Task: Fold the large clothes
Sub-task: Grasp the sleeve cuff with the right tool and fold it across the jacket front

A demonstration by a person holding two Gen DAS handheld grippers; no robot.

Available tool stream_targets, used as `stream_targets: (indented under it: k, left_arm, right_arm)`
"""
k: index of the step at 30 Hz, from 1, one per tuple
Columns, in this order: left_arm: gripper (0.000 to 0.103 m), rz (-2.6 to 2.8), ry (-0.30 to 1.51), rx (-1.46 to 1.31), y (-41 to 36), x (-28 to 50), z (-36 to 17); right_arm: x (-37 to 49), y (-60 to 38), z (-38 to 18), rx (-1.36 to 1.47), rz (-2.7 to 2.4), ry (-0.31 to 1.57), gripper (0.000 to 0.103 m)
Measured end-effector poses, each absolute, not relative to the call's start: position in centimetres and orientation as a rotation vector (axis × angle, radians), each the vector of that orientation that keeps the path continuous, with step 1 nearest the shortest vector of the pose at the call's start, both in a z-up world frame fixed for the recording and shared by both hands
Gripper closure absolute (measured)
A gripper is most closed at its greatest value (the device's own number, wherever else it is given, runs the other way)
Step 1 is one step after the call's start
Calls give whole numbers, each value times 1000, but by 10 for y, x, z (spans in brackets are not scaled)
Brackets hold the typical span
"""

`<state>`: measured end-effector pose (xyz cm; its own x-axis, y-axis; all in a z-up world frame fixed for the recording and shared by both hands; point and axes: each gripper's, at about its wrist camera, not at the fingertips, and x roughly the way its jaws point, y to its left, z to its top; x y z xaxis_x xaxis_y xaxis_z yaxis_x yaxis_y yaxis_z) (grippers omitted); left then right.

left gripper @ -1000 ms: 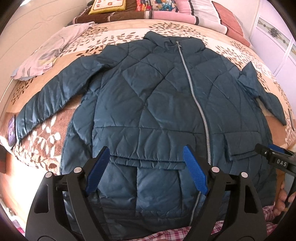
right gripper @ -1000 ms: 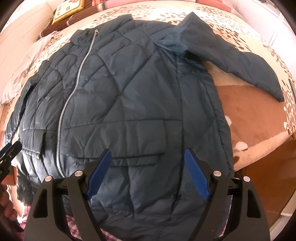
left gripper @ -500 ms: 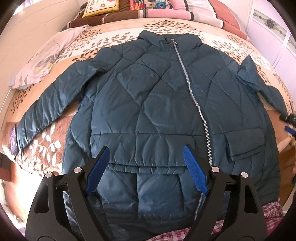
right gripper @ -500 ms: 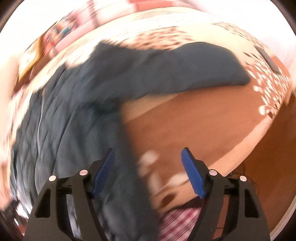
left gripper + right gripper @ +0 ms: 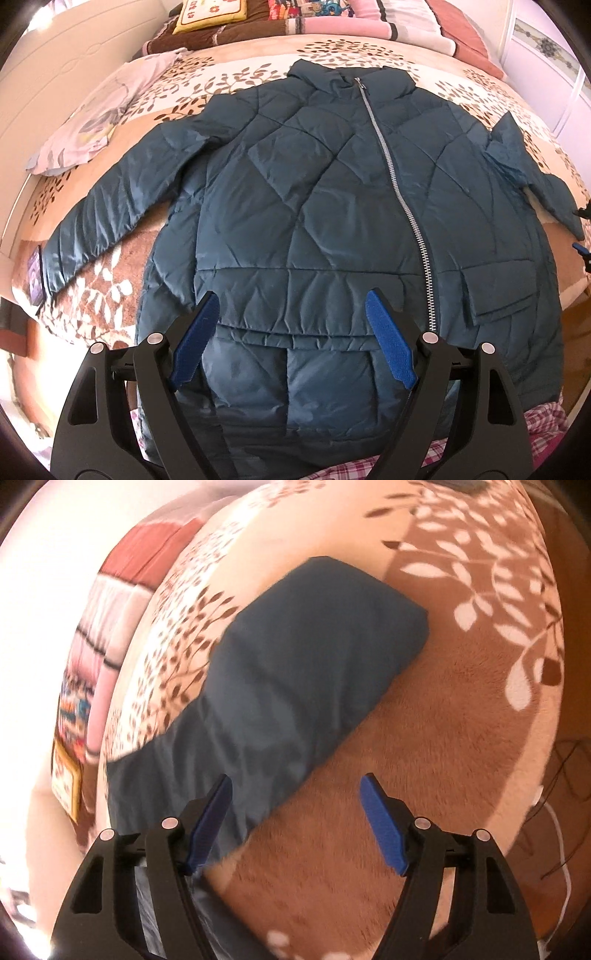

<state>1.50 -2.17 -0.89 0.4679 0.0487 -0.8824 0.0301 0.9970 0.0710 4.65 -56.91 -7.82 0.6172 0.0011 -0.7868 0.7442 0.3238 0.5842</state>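
Since a second ago the right claw (image 5: 295,823) has swung off the coat's body and now looks along the right-hand sleeve (image 5: 295,672), while the left claw (image 5: 291,339) has barely shifted, with the jacket (image 5: 314,206) sitting a little lower in its frame. Both claws stand wide and hold nothing. The jacket lies face up and spread flat on the bed (image 5: 480,85), filling the middle of the left view, collar toward the top, hem at the bottom between the blue pads (image 5: 388,343); one sleeve runs down to the lower left, the other kinks off at the right edge. It is a dark teal quilted puffer with a smooth, faintly shiny shell, diamond stitching, a metal zipper (image 5: 395,184) running at a slant, and flap pockets low on the front. I judge it light but bulky, soft and springy, and slippery enough to slide from a shallow pinch; folds will likely puff back up. The cuff end in the right view looks like the sensible hold for the sleeve, taken deep across the padded thickness. The bed cover is plush, tan and brown with a leaf print, so the fabric should drag little. A pale cloth (image 5: 92,125) lies at upper left.
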Motion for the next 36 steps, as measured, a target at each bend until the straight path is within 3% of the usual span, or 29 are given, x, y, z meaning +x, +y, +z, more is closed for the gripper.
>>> stream_targets:
  k: [4, 9, 17, 24, 29, 36]
  left_arm:
    - [22, 15, 1090, 67, -17, 14, -10]
    - [22, 22, 1101, 34, -11, 14, -13]
    - [22, 6, 1091, -31, -1, 12, -14]
    - [22, -2, 1056, -110, 17, 6, -11]
    - [22, 18, 1033, -183, 39, 1, -11]
    - [22, 51, 1015, -243, 68, -4, -14]
  right_arm:
    - [46, -578, -85, 1212, -575, 724, 48]
    - [45, -588, -74, 1204, -572, 633, 94]
    - [67, -530, 48, 839, -369, 450, 97]
    - [118, -406, 144, 530, -41, 399, 97]
    - [149, -313, 150, 404, 147, 465, 97]
    - [186, -189, 101, 266, 345, 638, 97]
